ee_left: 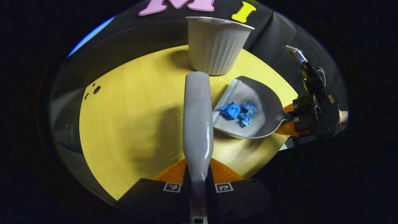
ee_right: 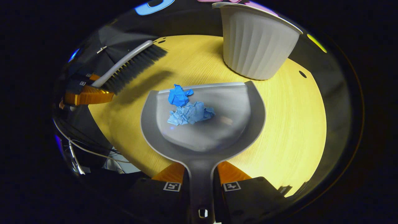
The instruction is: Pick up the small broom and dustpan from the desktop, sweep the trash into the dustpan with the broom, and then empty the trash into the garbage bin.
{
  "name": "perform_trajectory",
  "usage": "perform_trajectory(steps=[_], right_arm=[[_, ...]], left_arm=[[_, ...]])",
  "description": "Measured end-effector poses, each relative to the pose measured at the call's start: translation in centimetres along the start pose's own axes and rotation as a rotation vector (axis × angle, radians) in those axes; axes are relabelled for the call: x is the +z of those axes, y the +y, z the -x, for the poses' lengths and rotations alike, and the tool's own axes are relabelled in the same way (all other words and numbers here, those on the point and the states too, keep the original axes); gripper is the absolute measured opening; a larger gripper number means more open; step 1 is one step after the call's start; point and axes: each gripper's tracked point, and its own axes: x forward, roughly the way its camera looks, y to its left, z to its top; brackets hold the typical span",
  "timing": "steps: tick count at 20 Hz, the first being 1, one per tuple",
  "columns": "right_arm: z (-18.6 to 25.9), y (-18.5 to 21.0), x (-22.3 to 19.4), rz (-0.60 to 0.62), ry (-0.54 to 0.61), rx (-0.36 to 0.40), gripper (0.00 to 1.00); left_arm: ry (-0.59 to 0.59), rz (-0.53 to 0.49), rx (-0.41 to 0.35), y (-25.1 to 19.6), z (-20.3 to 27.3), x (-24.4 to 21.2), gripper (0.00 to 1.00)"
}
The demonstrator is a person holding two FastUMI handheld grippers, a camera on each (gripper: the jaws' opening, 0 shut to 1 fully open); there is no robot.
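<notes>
The left tool [ee_left: 197, 183] grips the broom [ee_left: 197, 124]; the right tool [ee_right: 201, 186] grips the dustpan [ee_right: 205, 124], holding 3 blue wads [ee_right: 188, 109]. Sweeping looks finished; emptying is next: carry the pan level over the bin [ee_right: 256, 46] just beyond on the worktop [ee_right: 295, 124], clearing its tall rim.

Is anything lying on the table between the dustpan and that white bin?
No. In the right gripper view, only bare yellow table separates the dustpan from the white bin.
</notes>
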Motion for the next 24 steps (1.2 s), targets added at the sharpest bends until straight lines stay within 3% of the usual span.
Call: perform_trajectory(steps=[7, 10, 13, 15, 16, 17, 19, 20, 21, 22, 23, 24], right_arm=[[3.8, 0.7, 1.0, -0.161, -0.061, 0.008, 0.34], [7.7, -0.1, 2.3, -0.151, -0.087, -0.018, 0.34], [11.5, -1.7, 3.7, -0.166, -0.094, 0.005, 0.34], [14.0, -2.1, 4.9, -0.143, -0.105, 0.010, 0.34], [15.2, -2.4, 5.8, -0.127, -0.109, 0.017, 0.41], [16.5, -2.6, 6.6, -0.110, -0.115, 0.027, 0.34], [18.8, -3.1, 8.0, -0.087, -0.127, 0.049, 0.34], [19.8, -3.2, 8.7, -0.079, -0.133, 0.061, 0.41], [20.8, -3.3, 9.3, -0.069, -0.140, 0.071, 0.34], [21.6, -3.4, 9.9, -0.061, -0.143, 0.077, 0.34], [22.5, -3.6, 10.6, -0.052, -0.152, 0.080, 0.41], [23.1, -4.0, 11.2, -0.040, -0.161, 0.077, 0.41]], left_arm=[[-0.063, 0.060, 0.026, 1.0, -0.3, -5.0, 0.25], [-0.053, 0.077, 0.025, 2.6, -0.8, -7.7, 0.25], [-0.042, 0.118, 0.031, 3.3, -1.9, -9.6, 0.25], [-0.044, 0.136, 0.036, 3.4, -2.0, -9.7, 0.25], [-0.045, 0.135, 0.045, 3.5, -1.9, -9.6, 0.25], [-0.046, 0.134, 0.053, 3.3, -1.7, -9.6, 0.25], [-0.041, 0.152, 0.059, 3.2, -1.7, -9.8, 0.25], [-0.046, 0.173, 0.059, 3.2, -1.7, -9.6, 0.25], [-0.048, 0.194, 0.052, 3.2, -1.9, -9.5, 0.25], [-0.043, 0.212, 0.047, 3.2, -2.0, -9.6, 0.25], [-0.040, 0.225, 0.054, 3.3, -2.0, -9.6, 0.25], [-0.042, 0.233, 0.066, 3.4, -2.0, -9.4, 0.25]])
